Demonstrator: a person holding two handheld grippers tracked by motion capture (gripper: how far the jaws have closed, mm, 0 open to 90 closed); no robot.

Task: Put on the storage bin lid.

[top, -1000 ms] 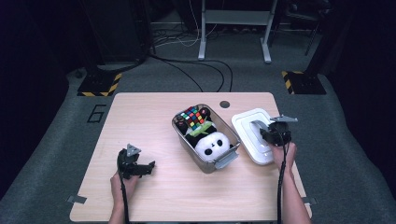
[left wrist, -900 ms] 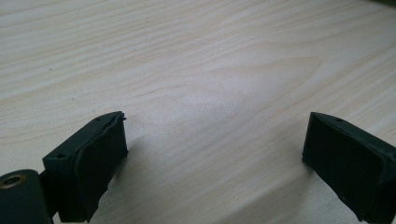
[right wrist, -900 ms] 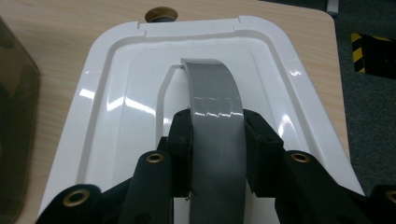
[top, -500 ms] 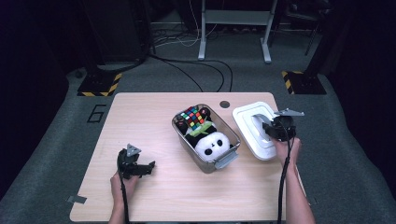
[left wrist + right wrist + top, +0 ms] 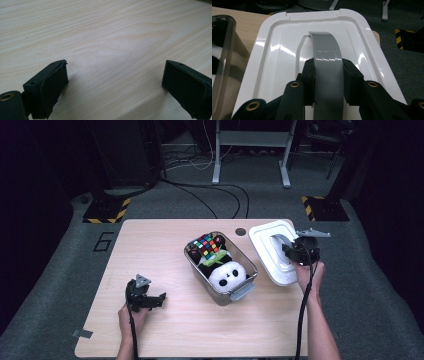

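A clear plastic box (image 5: 196,267) stands mid-table, holding a colourful puzzle cube (image 5: 207,243) and a panda plush (image 5: 227,274). Its white lid (image 5: 268,242) hangs tilted at the table's right edge, lifted by its grey handle (image 5: 327,52). My right gripper (image 5: 291,251) is shut on that handle, the two pads (image 5: 309,80) pressing on its sides in the right gripper view. My left gripper (image 5: 156,300) rests low over the bare wood at the front left, open, with nothing between its jaws (image 5: 115,85).
The wooden table (image 5: 150,250) has a small round hole (image 5: 240,231) at its back edge. Grey latches (image 5: 243,291) stick out from the box's near end. Dark floor with cables and a metal frame lies beyond the table.
My right gripper has risen with the white lid, which now hangs tilted above the table's right edge. The left gripper has stayed where it was.
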